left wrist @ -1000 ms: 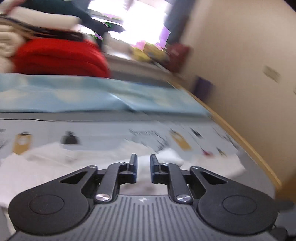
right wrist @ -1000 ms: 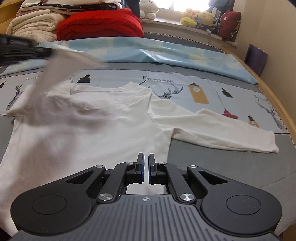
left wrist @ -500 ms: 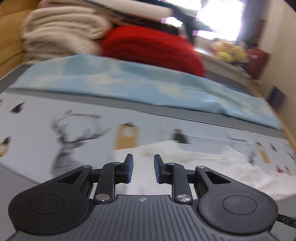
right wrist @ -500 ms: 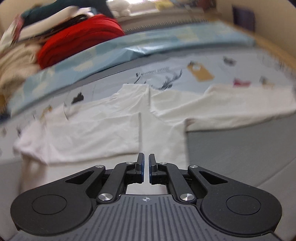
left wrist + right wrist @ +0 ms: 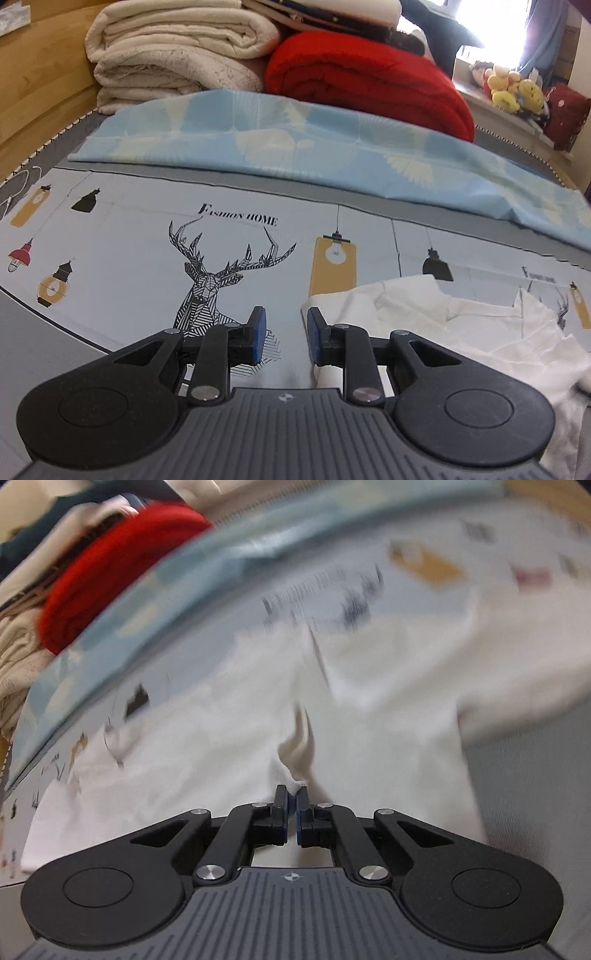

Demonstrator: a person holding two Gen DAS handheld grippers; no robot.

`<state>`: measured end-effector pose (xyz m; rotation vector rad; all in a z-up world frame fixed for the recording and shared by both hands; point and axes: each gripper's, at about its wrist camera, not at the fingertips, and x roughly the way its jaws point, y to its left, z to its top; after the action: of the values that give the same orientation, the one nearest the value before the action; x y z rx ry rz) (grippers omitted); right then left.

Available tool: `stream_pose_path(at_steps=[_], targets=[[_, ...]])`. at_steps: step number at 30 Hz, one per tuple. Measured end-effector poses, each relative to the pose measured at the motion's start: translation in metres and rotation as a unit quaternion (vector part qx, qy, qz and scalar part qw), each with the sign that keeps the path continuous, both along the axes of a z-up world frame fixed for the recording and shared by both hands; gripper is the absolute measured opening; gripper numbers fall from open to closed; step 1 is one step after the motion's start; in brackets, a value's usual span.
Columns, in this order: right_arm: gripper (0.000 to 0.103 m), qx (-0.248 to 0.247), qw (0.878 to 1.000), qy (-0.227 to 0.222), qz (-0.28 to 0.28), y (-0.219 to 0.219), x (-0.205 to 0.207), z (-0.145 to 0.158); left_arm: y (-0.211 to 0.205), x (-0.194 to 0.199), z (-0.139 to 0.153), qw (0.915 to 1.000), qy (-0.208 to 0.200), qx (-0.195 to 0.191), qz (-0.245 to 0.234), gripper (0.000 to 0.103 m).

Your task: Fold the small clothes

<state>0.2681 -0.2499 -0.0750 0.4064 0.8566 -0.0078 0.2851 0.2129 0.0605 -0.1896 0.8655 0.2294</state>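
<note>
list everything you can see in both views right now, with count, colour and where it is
shirt: one, white, crumpled on the printed sheet, right of the left tool
printed sheet: one, pale grey with deer and lamp prints, covering the bed
blue cloth: one, light blue with white pattern, lying across the far side of the sheet
red blanket: one, red, folded behind the blue cloth
cream blankets: a folded stack, cream, left of the red blanket
soft toys: several, mostly yellow, on the window ledge at far right
left tool: one, black with blue pads, open, over the sheet
right tool: one, black, shut on a pinch of the shirt
</note>
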Motion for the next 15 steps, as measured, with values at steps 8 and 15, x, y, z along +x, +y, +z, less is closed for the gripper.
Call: stream_pose_path(at_steps=[8,15], targets=[[0.003,-0.059,0.996,-0.006,-0.072,-0.048,0.017,0.008,-0.032,0.017,-0.027,0.9983,0.039,-0.027,-0.035,0.029],[0.003,-0.06,0.996,0.018,-0.064,-0.063,0.025,0.001,-0.061,0.024,-0.065,0.9895,0.088,-0.08,-0.082,0.029]])
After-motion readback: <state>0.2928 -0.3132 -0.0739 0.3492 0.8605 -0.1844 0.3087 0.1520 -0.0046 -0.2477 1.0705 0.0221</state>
